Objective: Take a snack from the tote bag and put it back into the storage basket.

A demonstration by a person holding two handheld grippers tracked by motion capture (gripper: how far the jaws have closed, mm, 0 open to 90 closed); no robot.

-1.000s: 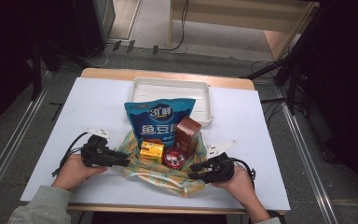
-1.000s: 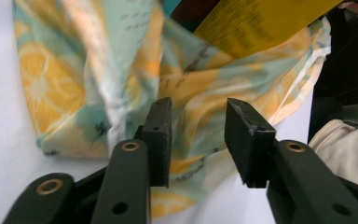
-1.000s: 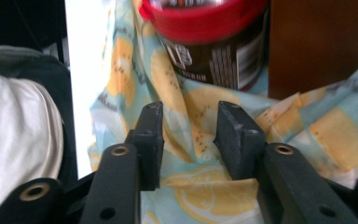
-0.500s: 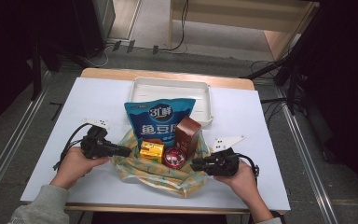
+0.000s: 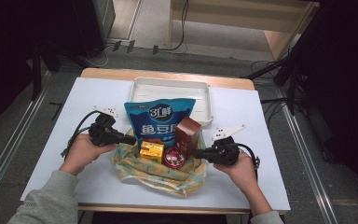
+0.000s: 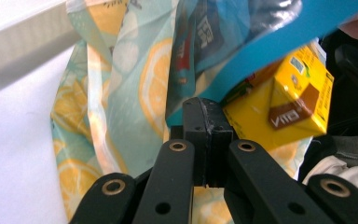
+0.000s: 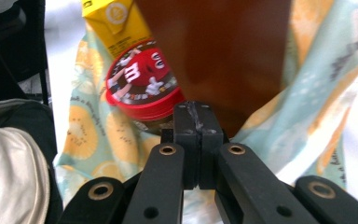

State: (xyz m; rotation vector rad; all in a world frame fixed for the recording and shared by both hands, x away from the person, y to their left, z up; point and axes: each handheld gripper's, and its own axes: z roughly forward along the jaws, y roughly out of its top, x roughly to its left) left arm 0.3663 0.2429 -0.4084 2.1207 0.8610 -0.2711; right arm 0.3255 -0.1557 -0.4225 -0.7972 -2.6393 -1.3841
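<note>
plainly lemon-printed plastic bag [image 5: 154, 171], crumpled

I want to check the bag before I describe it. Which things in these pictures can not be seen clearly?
- Lemon-print bag bottom: high view, covered by its contents.
- Blue snack pouch lower part: high view, hidden behind the yellow carton and brown box.
- Brown box label: right gripper view, blurred and cut by the top edge.
- Bag film between the left tool pads: left gripper view, the shut jaws hide it.
</note>
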